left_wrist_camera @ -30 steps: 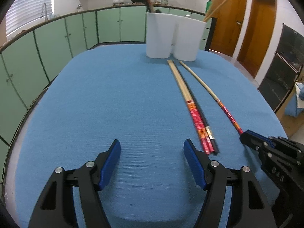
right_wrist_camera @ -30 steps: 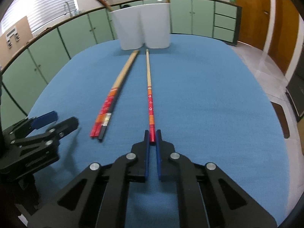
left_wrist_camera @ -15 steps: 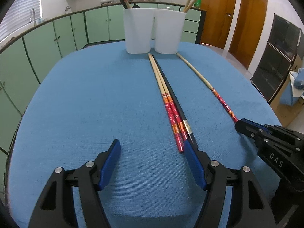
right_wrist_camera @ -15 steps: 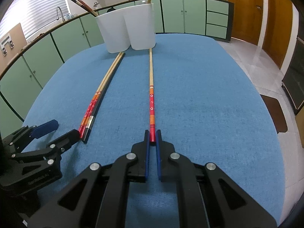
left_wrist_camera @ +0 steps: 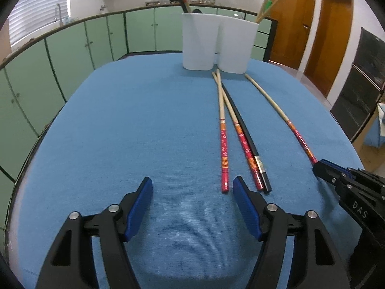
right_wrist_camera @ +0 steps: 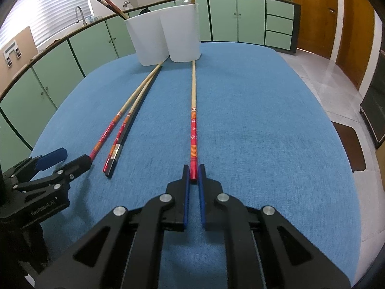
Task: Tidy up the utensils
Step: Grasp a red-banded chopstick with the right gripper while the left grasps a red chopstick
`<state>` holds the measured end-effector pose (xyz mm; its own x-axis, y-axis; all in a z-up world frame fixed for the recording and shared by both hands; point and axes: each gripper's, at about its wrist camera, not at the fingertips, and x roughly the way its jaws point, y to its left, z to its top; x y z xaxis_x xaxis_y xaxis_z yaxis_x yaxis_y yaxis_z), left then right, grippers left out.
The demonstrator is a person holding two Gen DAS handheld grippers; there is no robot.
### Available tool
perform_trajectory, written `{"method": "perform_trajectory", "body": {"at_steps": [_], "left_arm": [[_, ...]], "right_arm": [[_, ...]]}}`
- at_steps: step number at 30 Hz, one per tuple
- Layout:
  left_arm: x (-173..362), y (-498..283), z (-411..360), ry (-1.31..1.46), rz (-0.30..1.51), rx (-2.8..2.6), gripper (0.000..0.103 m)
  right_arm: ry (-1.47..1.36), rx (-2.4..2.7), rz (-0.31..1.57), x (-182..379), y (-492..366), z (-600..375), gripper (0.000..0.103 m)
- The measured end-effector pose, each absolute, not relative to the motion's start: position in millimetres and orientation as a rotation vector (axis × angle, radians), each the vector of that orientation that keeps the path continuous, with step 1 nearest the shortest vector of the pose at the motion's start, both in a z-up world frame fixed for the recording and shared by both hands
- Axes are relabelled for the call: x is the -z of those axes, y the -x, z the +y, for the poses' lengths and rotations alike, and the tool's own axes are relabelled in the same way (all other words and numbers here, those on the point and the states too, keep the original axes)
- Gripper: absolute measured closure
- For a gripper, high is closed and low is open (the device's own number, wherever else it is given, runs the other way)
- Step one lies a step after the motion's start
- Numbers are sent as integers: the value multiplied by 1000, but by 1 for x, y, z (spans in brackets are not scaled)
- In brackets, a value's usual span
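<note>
Two red-ended chopsticks [left_wrist_camera: 224, 144] and a black chopstick [left_wrist_camera: 243, 130] lie on the blue tablecloth, pointing at a white two-part holder [left_wrist_camera: 217, 44]. My left gripper [left_wrist_camera: 192, 192] is open and empty, its right finger just beside their near ends. My right gripper [right_wrist_camera: 193, 172] is shut on the red end of a separate long chopstick [right_wrist_camera: 193, 110], which lies on the cloth. The right gripper [left_wrist_camera: 321, 166] also shows in the left wrist view, and the left gripper [right_wrist_camera: 65, 160] in the right wrist view. The holder [right_wrist_camera: 166, 35] has several chopsticks standing in it.
The blue-covered table [left_wrist_camera: 120, 132] is rounded, with edges close on both sides. Green cabinets [left_wrist_camera: 72, 55] run behind and to the left. Wooden doors [left_wrist_camera: 312, 24] and a dark oven [left_wrist_camera: 361, 84] stand to the right.
One red-ended chopstick of the bundle has splayed left, apart from the other two. The left gripper's view has shifted sideways. The right gripper stays shut on its chopstick.
</note>
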<state>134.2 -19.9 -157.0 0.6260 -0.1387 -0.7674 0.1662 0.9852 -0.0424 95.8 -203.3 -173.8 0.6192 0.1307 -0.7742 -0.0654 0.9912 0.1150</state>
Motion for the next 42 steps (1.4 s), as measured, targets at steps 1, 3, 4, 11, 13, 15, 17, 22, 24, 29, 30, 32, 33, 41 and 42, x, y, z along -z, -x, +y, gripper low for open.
{"method": "perform_trajectory", "body": {"at_steps": [1, 3, 4, 11, 13, 15, 17, 22, 24, 29, 30, 32, 33, 41, 42], "left_arm": [[157, -135, -21, -37, 879, 180, 35], [158, -135, -24, -45, 882, 192, 41], [158, -136, -26, -50, 883, 194, 44], [158, -136, -40, -84, 876, 235, 87], [158, -135, -47, -101, 875, 249, 97], [158, -134, -49, -102, 874, 252, 97], [158, -134, -48, -91, 874, 256, 97], [153, -131, -42, -50, 859, 262, 97], [149, -126, -41, -47, 848, 262, 97], [132, -117, -36, -41, 803, 255, 97], [126, -115, -34, -39, 790, 253, 97], [116, -112, -31, -32, 768, 251, 97], [109, -110, -29, -27, 751, 250, 97], [58, -102, -17, -8, 620, 253, 97], [52, -103, -17, -8, 608, 255, 97]], "right_arm": [[-78, -115, 897, 174, -96, -204, 95], [-77, -117, 900, 174, -96, -204, 95], [-76, -117, 901, 174, -97, -203, 95], [-62, -119, 904, 175, -100, -201, 95], [-54, -116, 903, 175, -100, -200, 97], [-54, -115, 901, 175, -100, -200, 97], [-60, -117, 898, 175, -100, -201, 98], [-80, -120, 879, 172, -95, -206, 98], [-85, -118, 872, 170, -94, -207, 98], [-54, -109, 831, 158, -88, -207, 98], [-55, -109, 824, 156, -88, -207, 98], [-56, -109, 809, 149, -86, -208, 98], [-55, -107, 798, 145, -86, -209, 98], [-65, -106, 723, 113, -84, -215, 98], [-67, -107, 712, 107, -85, -216, 98]]}}
